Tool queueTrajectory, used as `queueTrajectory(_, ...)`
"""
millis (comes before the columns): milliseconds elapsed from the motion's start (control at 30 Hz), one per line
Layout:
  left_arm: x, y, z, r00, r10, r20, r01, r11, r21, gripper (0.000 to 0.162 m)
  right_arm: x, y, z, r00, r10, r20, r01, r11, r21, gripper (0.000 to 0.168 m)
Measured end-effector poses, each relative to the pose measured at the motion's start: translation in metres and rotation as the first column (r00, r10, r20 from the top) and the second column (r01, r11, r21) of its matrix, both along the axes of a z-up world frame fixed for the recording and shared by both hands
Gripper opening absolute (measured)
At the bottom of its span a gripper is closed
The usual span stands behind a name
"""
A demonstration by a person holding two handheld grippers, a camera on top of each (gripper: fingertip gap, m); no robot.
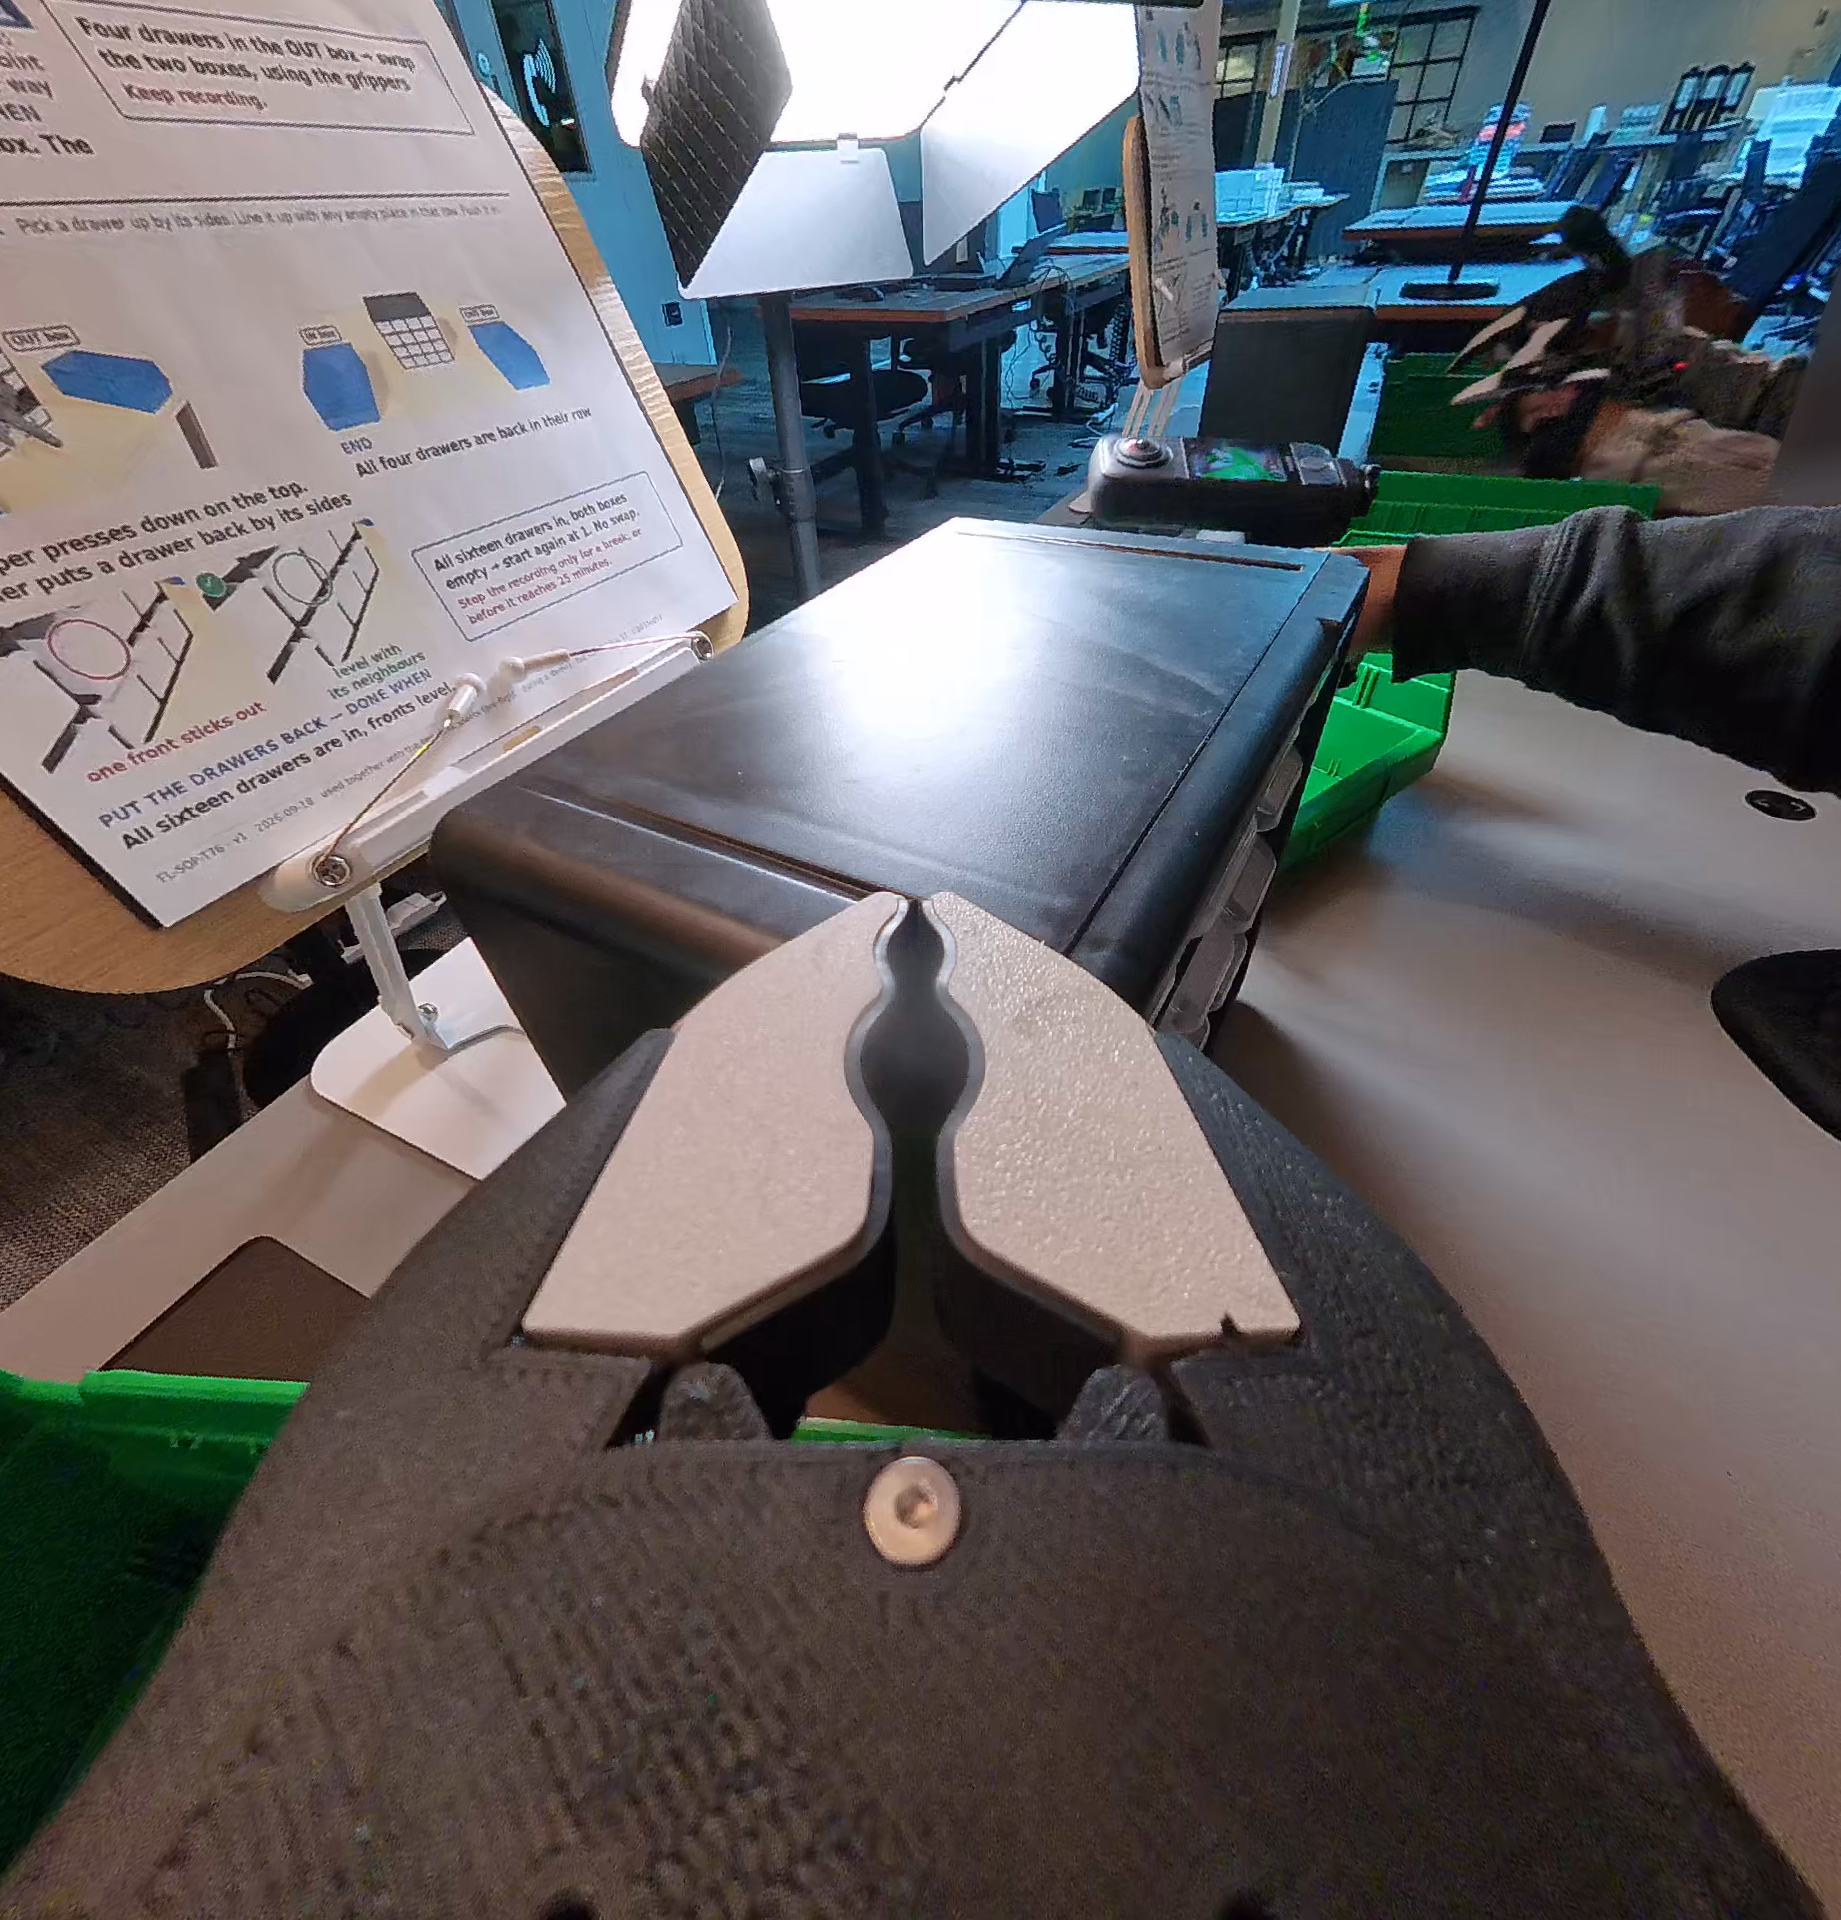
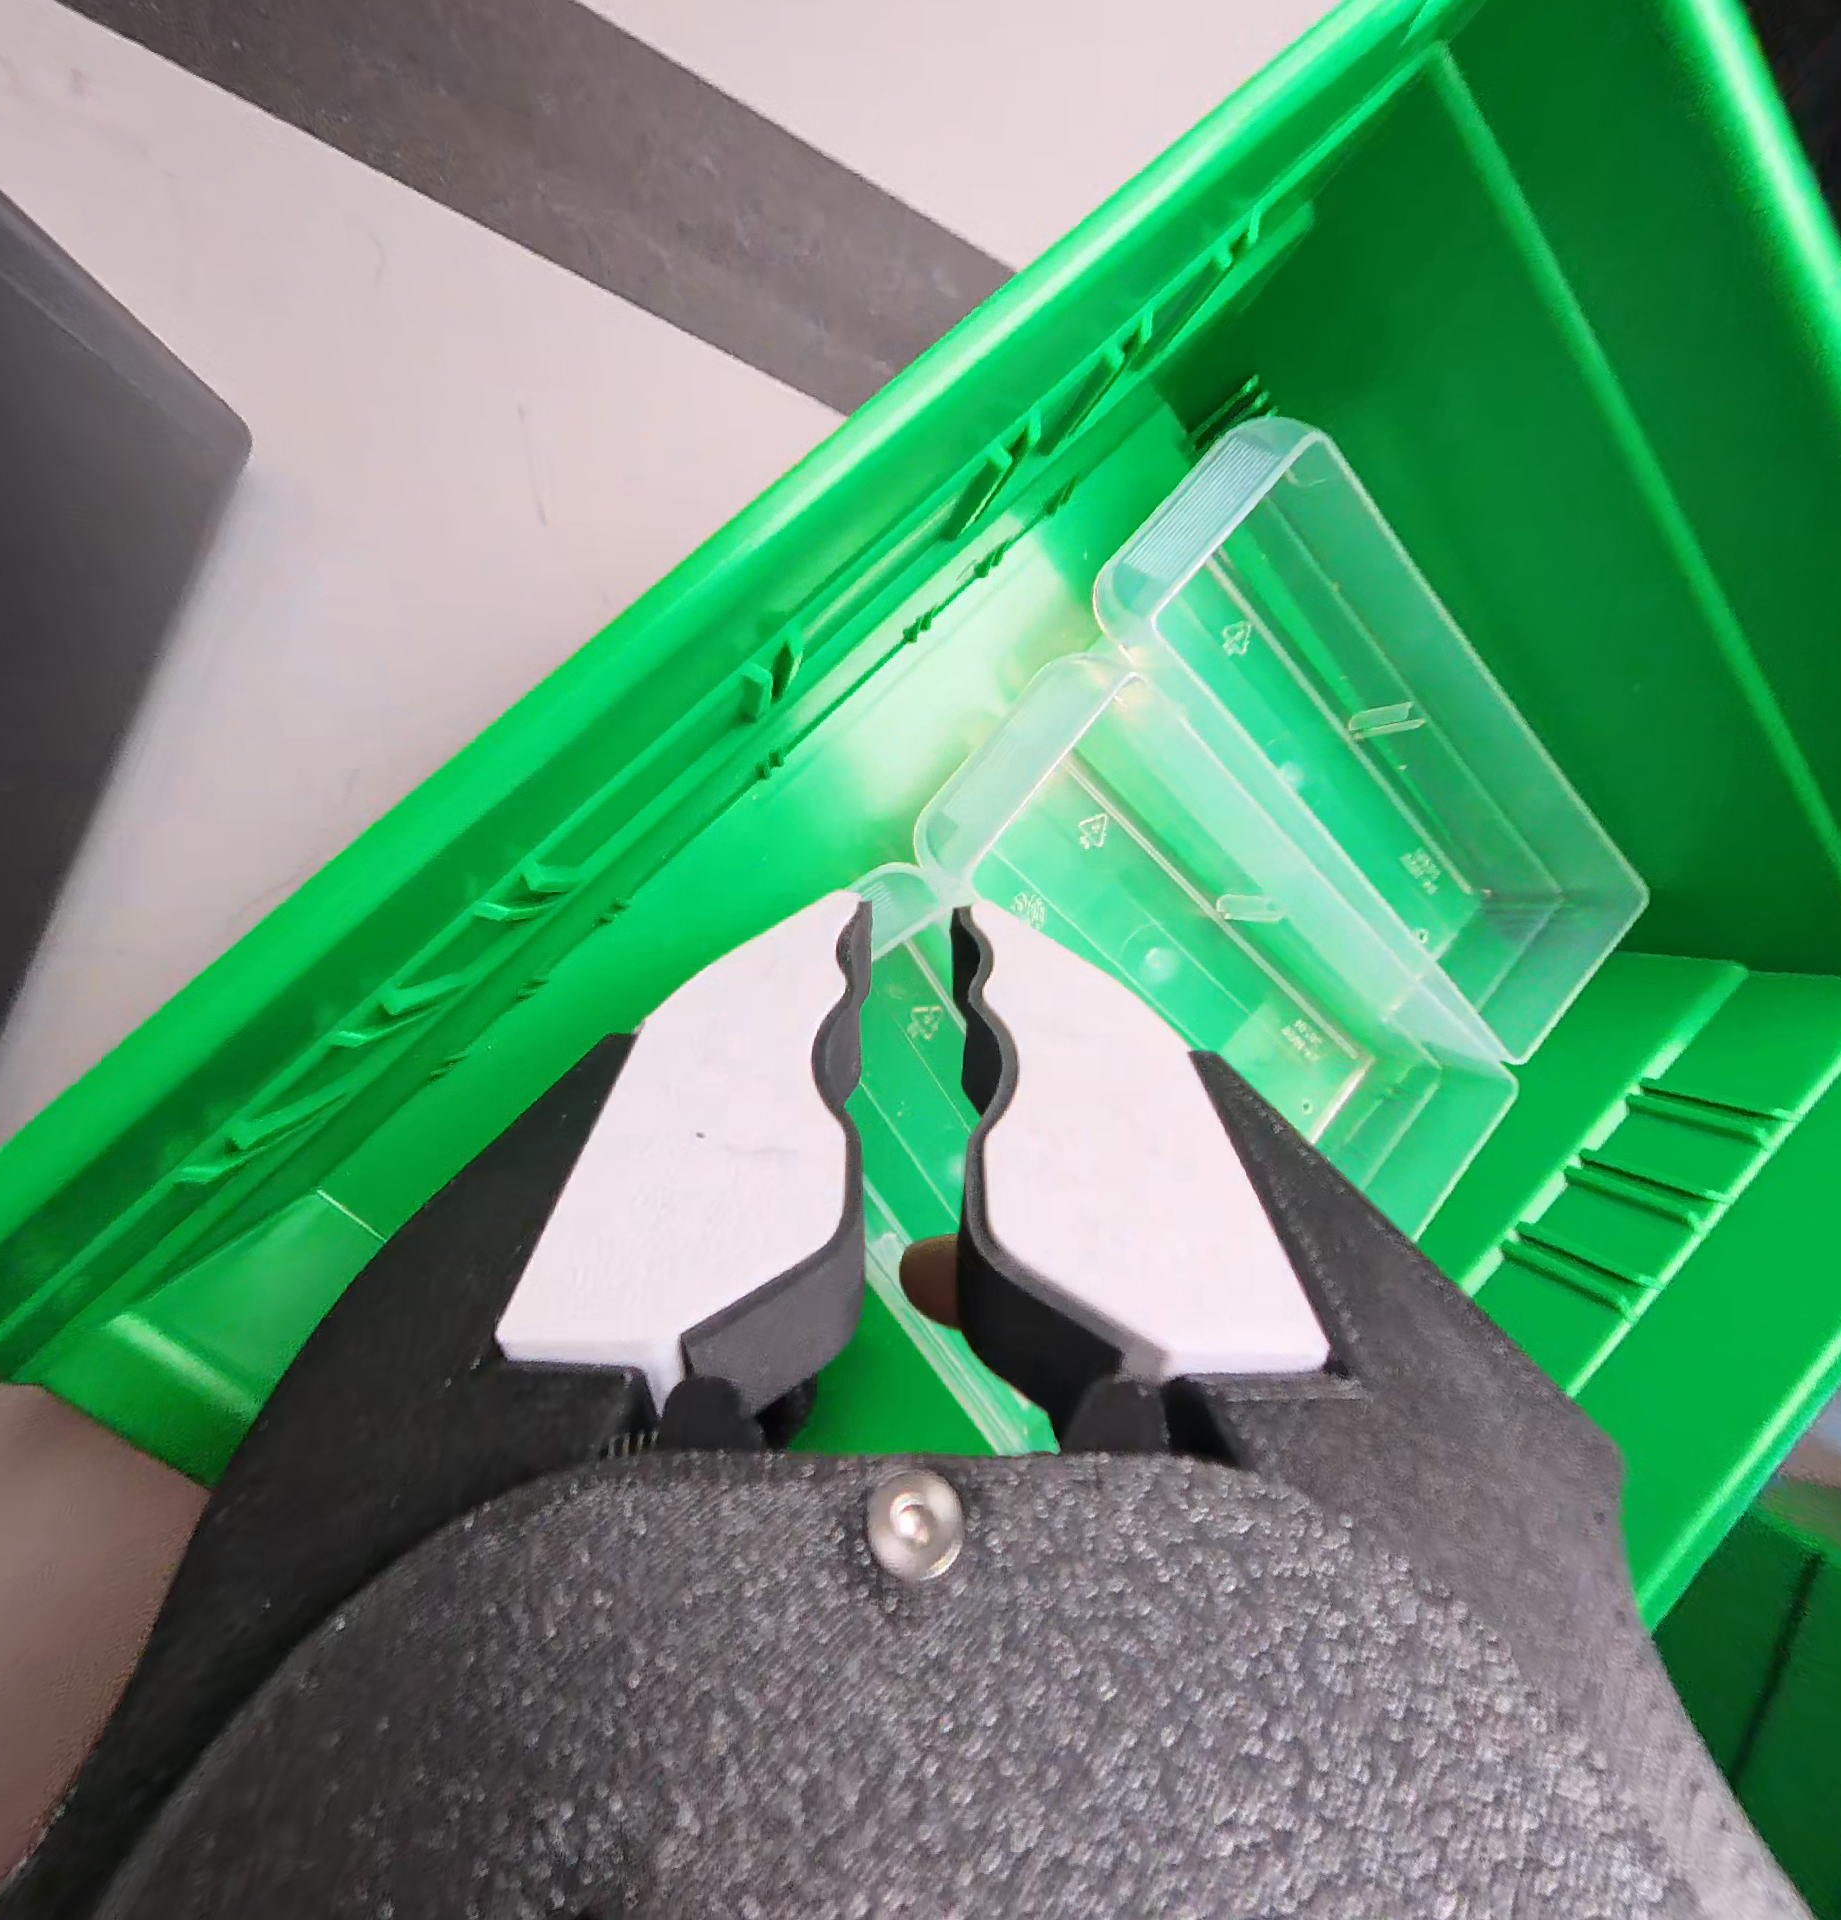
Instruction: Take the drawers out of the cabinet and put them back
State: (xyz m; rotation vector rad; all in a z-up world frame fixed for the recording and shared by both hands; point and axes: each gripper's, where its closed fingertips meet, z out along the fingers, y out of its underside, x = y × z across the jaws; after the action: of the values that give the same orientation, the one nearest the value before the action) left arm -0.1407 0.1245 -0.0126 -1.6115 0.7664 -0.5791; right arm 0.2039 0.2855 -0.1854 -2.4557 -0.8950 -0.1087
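Note:
The black cabinet (image 1: 957, 717) stands on the table, its drawer fronts facing right. My left gripper (image 1: 914, 914) is shut and empty, its tips at the near edge of the cabinet top. My right gripper (image 2: 911, 914) is down inside a green bin (image 2: 1518, 343), partly open with a narrow gap. Three clear plastic drawers lie side by side in the bin. The side wall of the nearest drawer (image 2: 911, 1049) sits in that gap; the fingers do not press on it. The other two drawers (image 2: 1342, 717) lie beyond to the right.
A printed instruction sheet on a wooden stand (image 1: 272, 436) stands left of the cabinet. Another green bin (image 1: 54, 1538) is at the lower left. A sleeved arm (image 1: 1643, 634) reaches behind the cabinet toward green bins (image 1: 1383, 748). A small camera (image 1: 1228, 478) sits behind the cabinet.

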Motion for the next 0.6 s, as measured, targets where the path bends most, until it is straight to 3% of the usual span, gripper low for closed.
queueTrajectory(167,0.000,0.000,0.000,1.000,-0.007,0.008,0.007,1.000,-0.002,0.000,-0.013,-0.005,0.026,0.988,0.104,-0.112,-0.092,0.990,0.109,0.017)
queueTrajectory(267,0.000,0.000,0.000,1.000,-0.009,0.011,0.009,1.000,-0.003,0.000,-0.016,-0.028,0.030,0.975,0.182,-0.126,-0.175,0.982,0.066,0.020)
queueTrajectory(367,0.000,0.000,0.000,1.000,-0.008,0.012,0.008,1.000,-0.003,0.000,0.010,-0.054,0.010,0.956,0.285,0.068,-0.280,0.958,-0.068,0.027)
queueTrajectory(467,0.000,0.000,0.000,1.000,-0.005,0.011,0.005,1.000,-0.002,0.000,0.049,-0.063,-0.011,0.877,0.352,0.327,-0.316,0.936,-0.158,0.028)
queueTrajectory(600,0.000,0.000,0.000,1.000,-0.003,0.014,0.003,1.000,-0.003,0.000,0.067,-0.054,-0.021,0.752,0.418,0.510,-0.409,0.902,-0.137,0.011)
